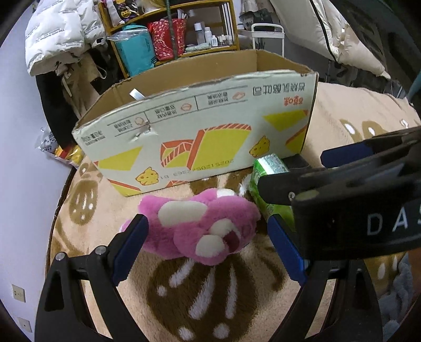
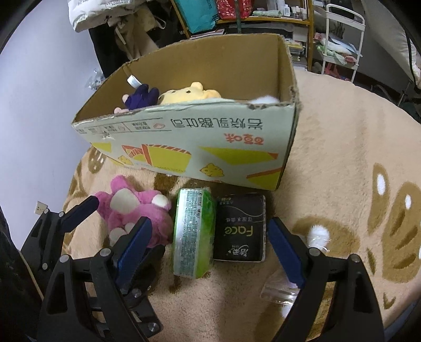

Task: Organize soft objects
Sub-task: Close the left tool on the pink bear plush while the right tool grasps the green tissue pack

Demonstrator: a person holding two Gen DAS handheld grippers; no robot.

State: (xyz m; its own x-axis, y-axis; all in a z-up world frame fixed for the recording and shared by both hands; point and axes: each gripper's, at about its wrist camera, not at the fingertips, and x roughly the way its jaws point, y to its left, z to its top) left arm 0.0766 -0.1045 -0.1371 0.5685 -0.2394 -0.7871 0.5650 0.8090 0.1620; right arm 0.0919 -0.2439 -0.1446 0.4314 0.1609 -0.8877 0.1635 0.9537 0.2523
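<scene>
Both hands hover with jaws spread, the left gripper [image 1: 208, 250] straddling the fluffy pink-and-cream plush toy [image 1: 202, 226] lying on the tan blanket [image 1: 210, 297] before the printed cardboard box [image 1: 200, 131]; light and squashy, it looks best pinched across its plump middle.

A pale lilac wall [image 1: 18, 163] fills the left side, with two switch or socket plates [image 1: 18, 293] low on it. A beige plush blanket [image 2: 342, 136] with brown patterns covers the surface in the foreground. Behind stands a yellow-framed shelf [image 1: 234, 23] holding bottles, a red patterned bag [image 1: 168, 36] and a teal package [image 1: 135, 51]. A white puffer jacket [image 1: 58, 31] hangs to its left above dark clothes. A white metal trolley [image 2: 342, 39] stands at the right, near pale bedding [image 1: 315, 29].
</scene>
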